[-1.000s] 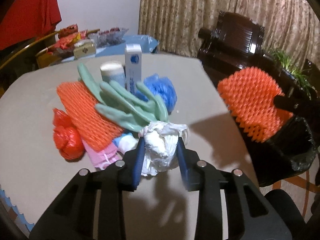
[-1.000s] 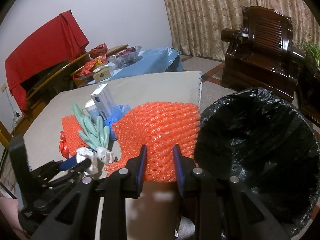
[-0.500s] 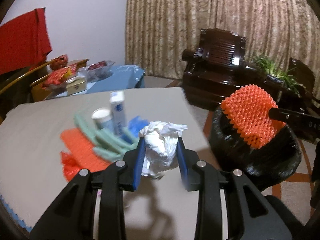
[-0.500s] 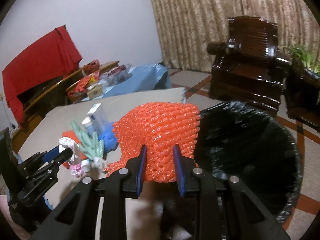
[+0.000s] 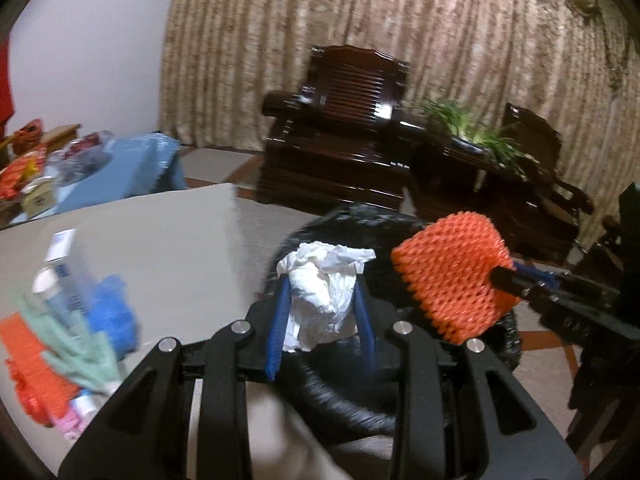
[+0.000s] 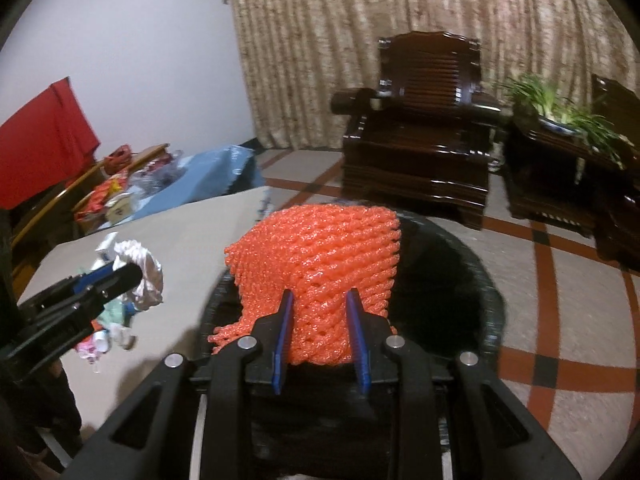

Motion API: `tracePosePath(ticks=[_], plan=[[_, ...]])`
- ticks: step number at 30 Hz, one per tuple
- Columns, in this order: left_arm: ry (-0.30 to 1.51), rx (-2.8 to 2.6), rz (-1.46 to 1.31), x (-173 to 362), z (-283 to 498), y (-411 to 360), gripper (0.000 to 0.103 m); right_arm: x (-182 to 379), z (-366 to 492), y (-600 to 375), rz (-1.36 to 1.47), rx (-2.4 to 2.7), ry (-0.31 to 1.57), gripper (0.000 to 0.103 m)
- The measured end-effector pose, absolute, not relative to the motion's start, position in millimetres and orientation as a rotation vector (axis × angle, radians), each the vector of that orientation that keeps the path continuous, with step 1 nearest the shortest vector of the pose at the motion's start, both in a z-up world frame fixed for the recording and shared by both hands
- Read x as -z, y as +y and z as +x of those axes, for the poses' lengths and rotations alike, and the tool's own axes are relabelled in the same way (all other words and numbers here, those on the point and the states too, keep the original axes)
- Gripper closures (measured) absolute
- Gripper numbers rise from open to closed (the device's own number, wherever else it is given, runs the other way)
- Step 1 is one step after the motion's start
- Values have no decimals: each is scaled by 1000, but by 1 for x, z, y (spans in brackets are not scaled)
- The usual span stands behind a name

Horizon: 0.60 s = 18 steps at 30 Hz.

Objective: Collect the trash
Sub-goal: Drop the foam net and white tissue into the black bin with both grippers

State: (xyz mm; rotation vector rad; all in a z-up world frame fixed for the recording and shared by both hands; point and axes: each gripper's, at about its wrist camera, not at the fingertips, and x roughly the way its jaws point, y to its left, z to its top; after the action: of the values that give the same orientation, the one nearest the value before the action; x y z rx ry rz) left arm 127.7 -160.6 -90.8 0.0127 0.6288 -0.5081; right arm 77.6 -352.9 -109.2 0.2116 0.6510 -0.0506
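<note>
Our left gripper (image 5: 322,316) is clenched on a crumpled white tissue (image 5: 326,294), held above the near left rim of the black trash bag (image 5: 348,396). Our right gripper (image 6: 320,340) grips an orange foam net (image 6: 320,264) between its blue fingers (image 6: 282,340), and the net hangs over the bag's open mouth (image 6: 440,280). In the left view the net (image 5: 452,276) sits just right of the tissue, the two apart. On the grey table (image 5: 160,240) to the left we see the remaining trash: a green glove (image 5: 72,344), a blue wad (image 5: 112,316), another orange net (image 5: 32,372) and a white box (image 5: 60,248), blurred. Far behind stand a dark wooden armchair (image 6: 424,120), a potted plant (image 6: 560,108) and a beige curtain (image 6: 400,20).
</note>
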Motion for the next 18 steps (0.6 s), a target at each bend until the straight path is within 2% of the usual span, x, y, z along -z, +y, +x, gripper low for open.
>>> tracePosePath(ticks=[2,3,4,5,6,7,9,11,13,16,18], plan=[[642,537,21,95,134,-179,72,114,81,-362,218,72,660,77],[650,553,21,97,139,-190,70,117,83,-366,216,86,664,73],[660,570,19,101,143,-194,63,120,84,-369,214,98,667,67],[670,582,19,104,145,-198,58,123,85,-373,212,115,674,65],[678,589,22,106,148,-204,46,124,85,-375,213,122,677,63],[680,596,20,108,148,-204,38,126,85,-378,216,134,680,55],[681,599,20,110,149,-205,33,129,83,-382,222,157,680,41],[672,591,15,109,146,-199,29,128,78,-383,219,163,674,35],[654,564,17,106,143,-188,23,126,74,-381,216,172,664,18],[628,517,32,98,137,-167,14,119,72,-371,215,161,639,6],[607,478,37,93,129,-145,13,115,72,-365,216,135,631,6]])
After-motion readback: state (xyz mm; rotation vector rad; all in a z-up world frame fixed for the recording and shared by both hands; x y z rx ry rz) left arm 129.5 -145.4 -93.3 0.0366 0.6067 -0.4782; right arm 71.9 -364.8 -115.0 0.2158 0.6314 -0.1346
